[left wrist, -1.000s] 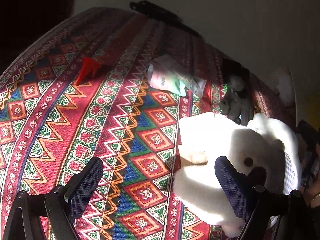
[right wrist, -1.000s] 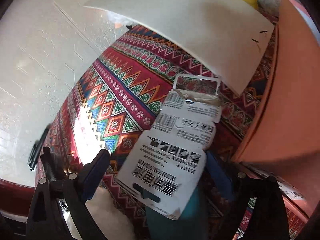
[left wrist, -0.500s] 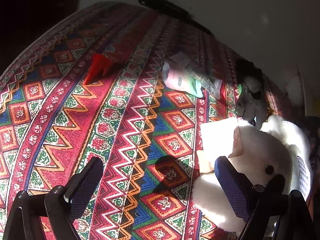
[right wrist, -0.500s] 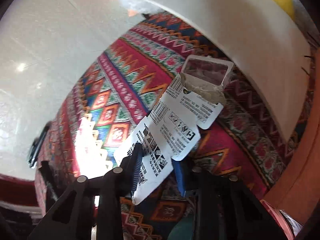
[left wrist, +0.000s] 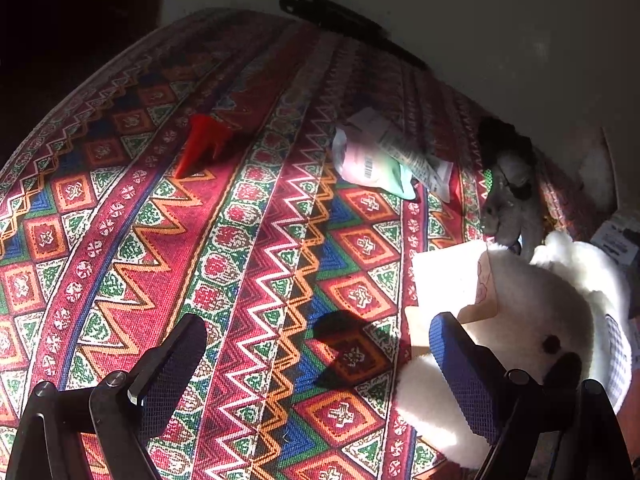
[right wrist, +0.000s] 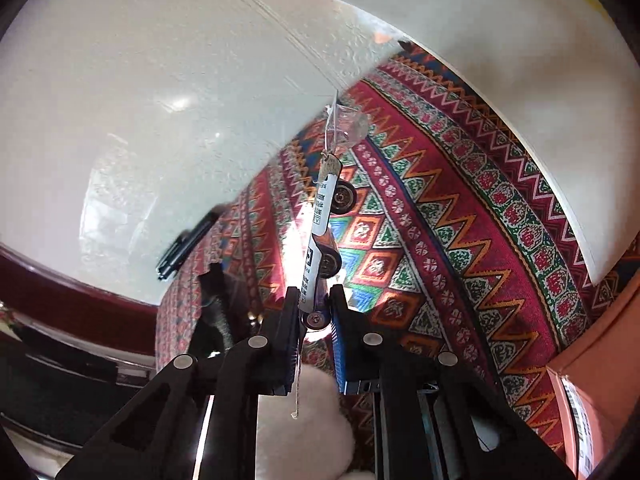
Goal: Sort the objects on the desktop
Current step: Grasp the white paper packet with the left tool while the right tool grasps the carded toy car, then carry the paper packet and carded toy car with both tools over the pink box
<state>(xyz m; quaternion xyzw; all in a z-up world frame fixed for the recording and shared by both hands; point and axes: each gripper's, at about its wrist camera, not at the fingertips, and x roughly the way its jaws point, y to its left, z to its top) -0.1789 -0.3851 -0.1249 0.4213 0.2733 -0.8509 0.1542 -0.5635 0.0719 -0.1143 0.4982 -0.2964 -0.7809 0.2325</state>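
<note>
Since the earlier frame, the right gripper (right wrist: 315,312) has closed onto the battery pack (right wrist: 321,236) and turned it, so the card is now showing edge-on instead of face-on. Both fingers are pinching the near end of the pack, and the rest is projecting straight forward from the jaws, raised above the patterned tablecloth (right wrist: 460,240). Battery ends are showing on the right side of the card, and an empty clear blister is hanging at its far tip. A white board (right wrist: 500,60) is lying beyond it on the right.

The left gripper (left wrist: 316,354) is hovering with its jaws spread wide and nothing between them. A white plush toy (left wrist: 540,320) is lying just beside its right finger. A red clip (left wrist: 202,144) and a green packet (left wrist: 376,164) are lying well apart, farther out on the cloth.
</note>
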